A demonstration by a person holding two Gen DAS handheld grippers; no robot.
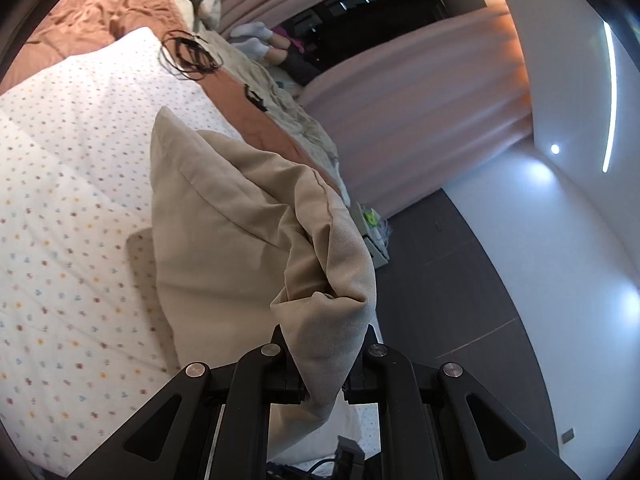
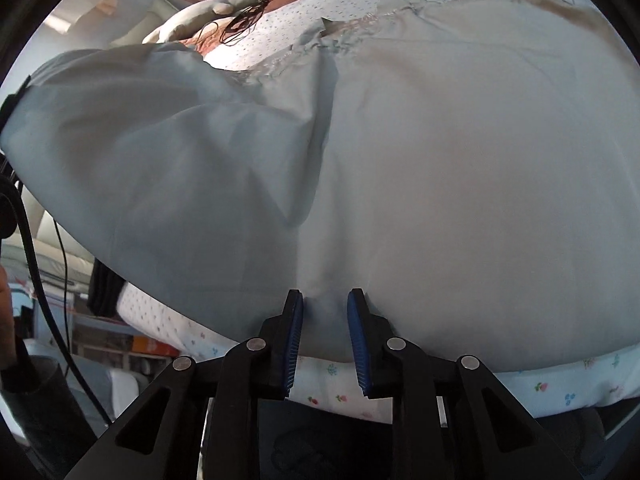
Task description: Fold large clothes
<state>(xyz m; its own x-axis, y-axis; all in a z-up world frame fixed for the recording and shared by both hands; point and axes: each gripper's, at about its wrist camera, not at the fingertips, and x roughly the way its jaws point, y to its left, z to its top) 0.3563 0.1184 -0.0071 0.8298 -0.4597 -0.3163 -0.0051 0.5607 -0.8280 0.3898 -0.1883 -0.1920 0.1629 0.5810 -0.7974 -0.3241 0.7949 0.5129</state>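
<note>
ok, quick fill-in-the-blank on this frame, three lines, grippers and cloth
The left gripper is shut on a bunched fold of the ____ garment.
The right gripper's pads are coloured ____.
The garment lies on a white bedsheet printed with small ____.

Missing: beige; blue; flowers

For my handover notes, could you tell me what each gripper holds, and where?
The left gripper pinches a bunched edge of the beige garment. The right gripper straddles its near hem but grips nothing yet.
</note>
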